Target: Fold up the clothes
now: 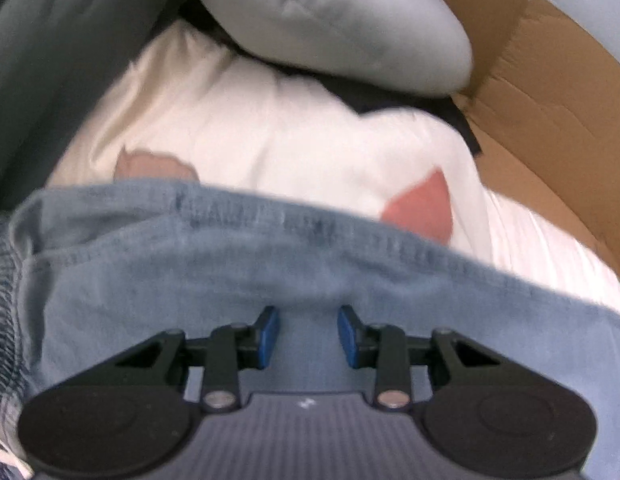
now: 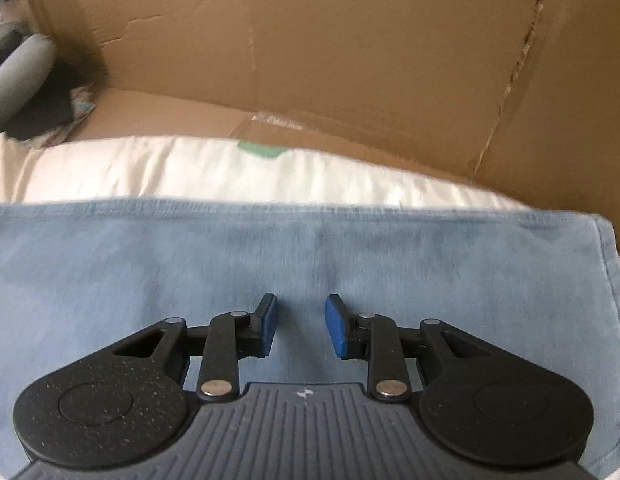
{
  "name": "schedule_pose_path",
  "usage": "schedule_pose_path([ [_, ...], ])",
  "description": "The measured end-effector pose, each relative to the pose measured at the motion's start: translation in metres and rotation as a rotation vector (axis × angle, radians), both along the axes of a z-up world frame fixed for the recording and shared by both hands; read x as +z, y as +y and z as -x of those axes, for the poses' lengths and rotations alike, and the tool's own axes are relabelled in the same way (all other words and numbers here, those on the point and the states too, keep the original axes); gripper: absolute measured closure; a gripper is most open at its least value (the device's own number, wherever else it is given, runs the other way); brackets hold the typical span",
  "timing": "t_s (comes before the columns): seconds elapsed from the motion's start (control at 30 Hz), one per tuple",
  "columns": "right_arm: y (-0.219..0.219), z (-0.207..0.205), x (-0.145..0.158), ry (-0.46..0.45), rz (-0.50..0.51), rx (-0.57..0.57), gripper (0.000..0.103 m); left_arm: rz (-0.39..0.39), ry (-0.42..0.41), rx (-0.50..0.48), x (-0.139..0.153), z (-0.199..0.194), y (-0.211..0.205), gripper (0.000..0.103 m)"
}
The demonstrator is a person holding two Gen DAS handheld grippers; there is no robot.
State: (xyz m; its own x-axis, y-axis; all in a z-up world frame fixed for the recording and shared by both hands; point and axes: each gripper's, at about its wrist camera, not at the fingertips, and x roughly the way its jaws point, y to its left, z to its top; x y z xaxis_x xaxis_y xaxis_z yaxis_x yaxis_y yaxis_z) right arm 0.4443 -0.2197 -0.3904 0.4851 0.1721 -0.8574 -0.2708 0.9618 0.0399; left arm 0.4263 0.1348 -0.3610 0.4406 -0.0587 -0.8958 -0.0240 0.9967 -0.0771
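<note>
2 grippers, 1 denim garment, 1 white cloth w/ prints, 1 pale grey-blue garment, 1 cardboard box.

Left gripper: blue pads apart, a raised ridge of denim between them; can't tell if pads actually press it. Right gripper: pads apart, nothing between, flat denim under them.

Denim garment: light blue, looks like jeans or shorts, exact type unclear. Lies on the white cloth, long axis running side to side across both views. Stitched hem edge faces away from the grippers in left view; in right view its far edge is straight, w/ a corner at upper right. Near part hidden under gripper bodies; left end cut off by frame.

White cloth: 2 pinkish-red patches in left view, 1 green patch in right, prints unreadable. Pale grey-blue garment bunched beyond it, over sth dark. Cardboard box wall behind and to the right. Both views motion-blurred.
</note>
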Motion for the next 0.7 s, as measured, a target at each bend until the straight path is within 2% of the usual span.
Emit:
schedule_pose_path([
  [0.2, 0.012, -0.039, 0.000, 0.016, 0.050, -0.058, 0.068, -0.018, 0.030, 0.077, 0.002, -0.023, -0.008, 0.063],
  [0.4, 0.007, -0.060, -0.001, 0.089, 0.018, -0.114, 0.066, -0.008, 0.087, 0.082, 0.005, -0.035, -0.005, 0.060],
  [0.5, 0.002, -0.063, 0.005, 0.135, 0.000, -0.134, 0.065, 0.015, 0.093, 0.076, 0.012, -0.027, -0.002, 0.063],
  [0.57, -0.002, -0.057, 0.011, 0.133, -0.013, -0.114, 0.065, 0.043, 0.085, 0.056, 0.019, -0.017, 0.006, 0.063],
  [0.7, -0.030, -0.039, 0.022, 0.118, -0.102, -0.073, 0.064, 0.064, 0.071, 0.027, 0.030, 0.007, 0.031, 0.063],
])
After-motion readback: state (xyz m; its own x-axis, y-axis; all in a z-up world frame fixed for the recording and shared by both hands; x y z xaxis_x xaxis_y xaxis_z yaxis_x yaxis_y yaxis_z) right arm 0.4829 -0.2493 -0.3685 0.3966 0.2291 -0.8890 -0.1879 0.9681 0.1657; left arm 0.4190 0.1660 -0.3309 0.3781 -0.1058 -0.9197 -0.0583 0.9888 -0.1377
